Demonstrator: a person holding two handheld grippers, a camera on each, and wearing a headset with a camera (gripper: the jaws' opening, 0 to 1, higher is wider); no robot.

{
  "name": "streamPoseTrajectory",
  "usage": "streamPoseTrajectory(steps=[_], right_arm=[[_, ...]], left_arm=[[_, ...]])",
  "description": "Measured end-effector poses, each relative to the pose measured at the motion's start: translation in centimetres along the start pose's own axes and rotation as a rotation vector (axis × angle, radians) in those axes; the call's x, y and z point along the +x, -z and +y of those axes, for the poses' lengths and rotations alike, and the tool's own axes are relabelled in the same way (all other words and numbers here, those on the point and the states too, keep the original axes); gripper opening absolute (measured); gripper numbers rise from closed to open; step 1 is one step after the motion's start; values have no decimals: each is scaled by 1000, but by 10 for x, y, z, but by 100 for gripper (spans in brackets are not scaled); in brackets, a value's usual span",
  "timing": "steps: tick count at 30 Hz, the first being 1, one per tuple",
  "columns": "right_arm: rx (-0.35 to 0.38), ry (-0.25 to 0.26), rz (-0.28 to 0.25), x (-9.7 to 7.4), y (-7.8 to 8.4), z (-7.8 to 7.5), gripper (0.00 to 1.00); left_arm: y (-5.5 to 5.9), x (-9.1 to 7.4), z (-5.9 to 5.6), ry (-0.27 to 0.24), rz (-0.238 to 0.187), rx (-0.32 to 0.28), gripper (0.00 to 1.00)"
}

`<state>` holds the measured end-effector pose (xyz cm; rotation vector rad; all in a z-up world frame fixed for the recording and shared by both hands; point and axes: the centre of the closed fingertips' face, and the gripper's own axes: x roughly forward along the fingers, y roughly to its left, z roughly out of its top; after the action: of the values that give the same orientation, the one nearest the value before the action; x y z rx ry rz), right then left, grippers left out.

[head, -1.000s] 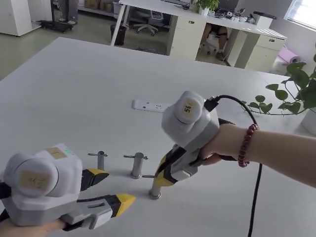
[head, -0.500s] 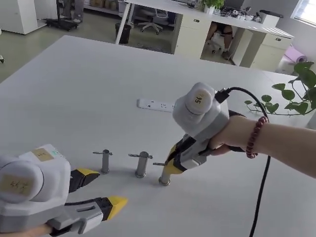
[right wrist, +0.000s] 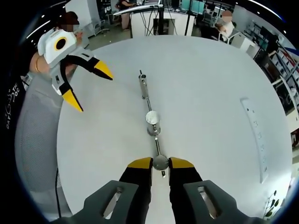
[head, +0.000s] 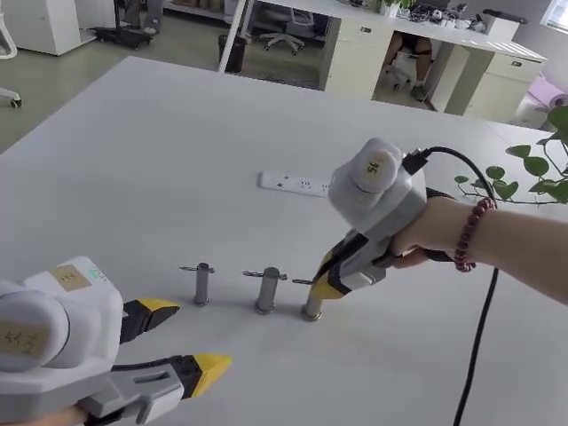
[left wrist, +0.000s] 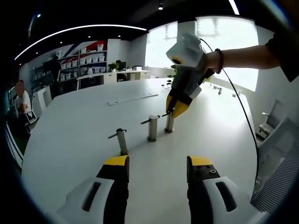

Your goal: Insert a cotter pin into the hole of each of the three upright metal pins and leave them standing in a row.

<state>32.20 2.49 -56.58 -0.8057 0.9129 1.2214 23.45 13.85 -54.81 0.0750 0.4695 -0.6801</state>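
Note:
Three upright metal pins stand in a row on the white table: the left pin (head: 201, 284), the middle pin (head: 266, 291) and the right pin (head: 312, 307). A thin cotter pin crosses the top of each. My right gripper (head: 328, 286) comes down on the right pin (right wrist: 160, 162). Its yellow jaws sit close on both sides of the pin's top, and the cotter pin (right wrist: 158, 147) runs between them. My left gripper (left wrist: 158, 162) hovers open and empty in front of the row, near the left pin (left wrist: 122, 141), and touches nothing.
A white power strip (head: 297, 185) lies beyond the pins. A black cable (head: 479, 337) trails from my right gripper toward the table's near edge. A leafy plant (head: 537, 177) stands at the right. Desks and chairs are past the far edge.
The head camera has shifted, so the row sits higher in the picture. My right gripper stays on the right pin. My left gripper remains open at the lower left.

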Motion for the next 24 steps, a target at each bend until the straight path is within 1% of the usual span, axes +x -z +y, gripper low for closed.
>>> streamPoseTrajectory(steps=[6,10,12,19,20,22,24], right_arm=[[-22,-8,9,-2,2,-4,8],[-31,-15,4,-4,4,-2,8],[-24,-15,6,-4,5,-4,8],[-40,-29,24,-5,10,-2,8],[-57,-34,25,-5,10,-1,8],[-49,-31,31,-5,10,-1,8],[-65,-30,34,-5,10,-1,9]], left_arm=[[3,0,2,-3,3,-6,48],[5,0,4,-4,9,-12,48],[6,-1,5,-4,13,-14,48],[5,-1,8,-9,9,-15,48],[5,-1,8,-9,8,-14,48],[4,-1,9,-11,9,-16,49],[4,-2,9,-13,10,-19,49]])
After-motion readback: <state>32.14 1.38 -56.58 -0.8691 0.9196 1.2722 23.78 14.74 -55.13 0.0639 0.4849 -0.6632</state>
